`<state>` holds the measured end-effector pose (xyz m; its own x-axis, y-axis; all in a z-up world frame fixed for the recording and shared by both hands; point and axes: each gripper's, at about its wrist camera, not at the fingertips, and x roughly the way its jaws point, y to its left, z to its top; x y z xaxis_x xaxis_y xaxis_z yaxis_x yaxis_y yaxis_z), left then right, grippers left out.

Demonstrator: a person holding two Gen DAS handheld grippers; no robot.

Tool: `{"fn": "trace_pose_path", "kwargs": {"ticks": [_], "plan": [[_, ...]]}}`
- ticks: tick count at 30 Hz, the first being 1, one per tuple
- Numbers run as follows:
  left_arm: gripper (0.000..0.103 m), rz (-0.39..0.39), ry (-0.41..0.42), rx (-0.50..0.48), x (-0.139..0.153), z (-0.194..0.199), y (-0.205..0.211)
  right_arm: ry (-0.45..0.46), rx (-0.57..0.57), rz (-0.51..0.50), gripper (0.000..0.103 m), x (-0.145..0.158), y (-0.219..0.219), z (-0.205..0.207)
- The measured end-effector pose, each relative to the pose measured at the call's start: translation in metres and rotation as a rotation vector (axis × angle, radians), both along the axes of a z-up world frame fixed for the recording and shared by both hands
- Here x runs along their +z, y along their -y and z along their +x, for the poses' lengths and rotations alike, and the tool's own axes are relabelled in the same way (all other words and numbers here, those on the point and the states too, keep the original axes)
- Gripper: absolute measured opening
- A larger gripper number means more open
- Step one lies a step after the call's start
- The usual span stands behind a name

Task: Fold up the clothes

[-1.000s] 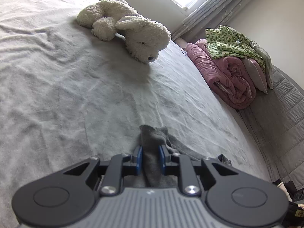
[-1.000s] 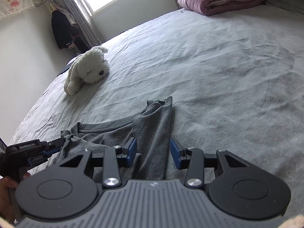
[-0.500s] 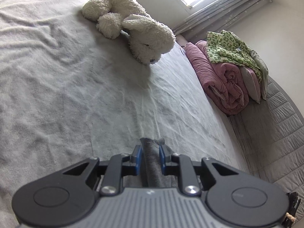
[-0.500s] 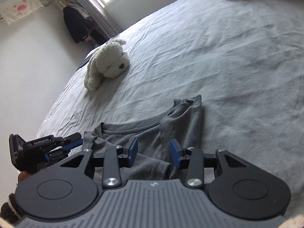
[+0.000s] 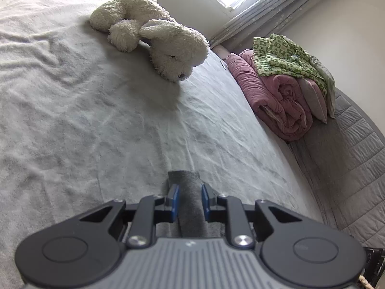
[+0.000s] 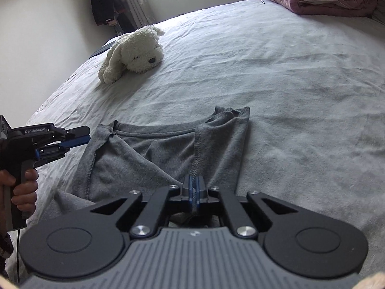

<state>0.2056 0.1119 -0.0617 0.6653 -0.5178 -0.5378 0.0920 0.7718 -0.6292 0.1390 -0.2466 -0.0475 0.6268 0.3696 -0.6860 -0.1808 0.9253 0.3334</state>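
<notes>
Since a second before, the right gripper (image 6: 194, 187) had dropped its wide-open jaws onto the grey T-shirt (image 6: 149, 154) and closed them; its blue pads now pinched a stitched seam of the shirt, with almost no gap left between them. In the right wrist view it had also tilted further toward the sheet, so the stuffed dog (image 6: 134, 53) sat lower in that picture than before. The left gripper (image 5: 188, 201) had kept its grip unchanged, its jaws narrowly parted and clamped on a thick fold of the same grey cloth.

Seen from the right wrist, the left gripper pointed level across the shirt's left edge near the shoulder, and the person's left hand (image 6: 22, 187) was wrapped round its handle. The right gripper pointed downward over the shirt's right half, just below the sleeve.

The T-shirt lay crumpled on the near part of the bed (image 6: 288, 77), neckline toward the far side, one sleeve folded upward at the right. Bare sheet stretched wide beyond and to the right of the shirt. The stuffed dog lay well apart, toward the far left edge by the wall. A rolled pink quilt (image 5: 276, 96) with a green patterned cloth (image 5: 286, 55) on top sat at the far right corner, also well clear of the shirt.
</notes>
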Motion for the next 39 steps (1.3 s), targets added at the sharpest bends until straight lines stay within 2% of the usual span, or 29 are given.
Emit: {"fn": "trace_pose_path", "kwargs": {"ticks": [2, 4, 6, 7, 10, 18, 19, 21, 23, 26, 30, 39], "plan": [[0.024, 0.05, -0.002, 0.0, -0.003, 0.004, 0.005, 0.02, 0.007, -0.013, 0.006, -0.003, -0.003, 0.001], [0.024, 0.067, 0.0, -0.008, -0.007, 0.008, 0.007, 0.03, 0.008, -0.016, 0.007, 0.0, -0.003, 0.002], [0.024, 0.07, 0.009, -0.014, -0.008, 0.012, 0.009, 0.043, -0.001, -0.011, 0.014, 0.004, 0.0, 0.003], [0.024, 0.072, 0.012, -0.019, -0.008, 0.014, 0.01, 0.053, -0.011, -0.012, 0.018, 0.006, 0.003, 0.004], [0.023, 0.077, 0.022, -0.036, -0.01, 0.021, 0.013, 0.072, -0.044, 0.024, 0.045, 0.01, 0.015, 0.014], [0.015, 0.043, 0.009, -0.065, -0.014, 0.038, 0.017, 0.033, -0.104, 0.04, 0.045, 0.001, 0.033, 0.066], [0.013, 0.041, 0.005, -0.068, -0.015, 0.04, 0.018, 0.025, -0.108, 0.054, 0.043, -0.001, 0.034, 0.071], [0.011, 0.035, -0.004, -0.073, -0.015, 0.041, 0.02, 0.012, -0.107, 0.081, 0.025, -0.004, 0.035, 0.077], [0.009, 0.02, -0.018, -0.067, -0.013, 0.042, 0.021, 0.002, -0.108, 0.091, 0.014, -0.005, 0.034, 0.079], [0.008, -0.001, -0.023, -0.048, -0.007, 0.039, 0.02, 0.022, -0.113, 0.099, 0.011, 0.005, 0.034, 0.072], [0.008, -0.02, 0.012, -0.036, 0.012, 0.027, 0.018, 0.071, -0.116, 0.135, 0.011, 0.027, 0.037, 0.057], [0.008, -0.025, 0.136, -0.086, 0.066, -0.029, 0.015, 0.182, -0.068, 0.151, 0.01, 0.082, 0.031, 0.001]]}}
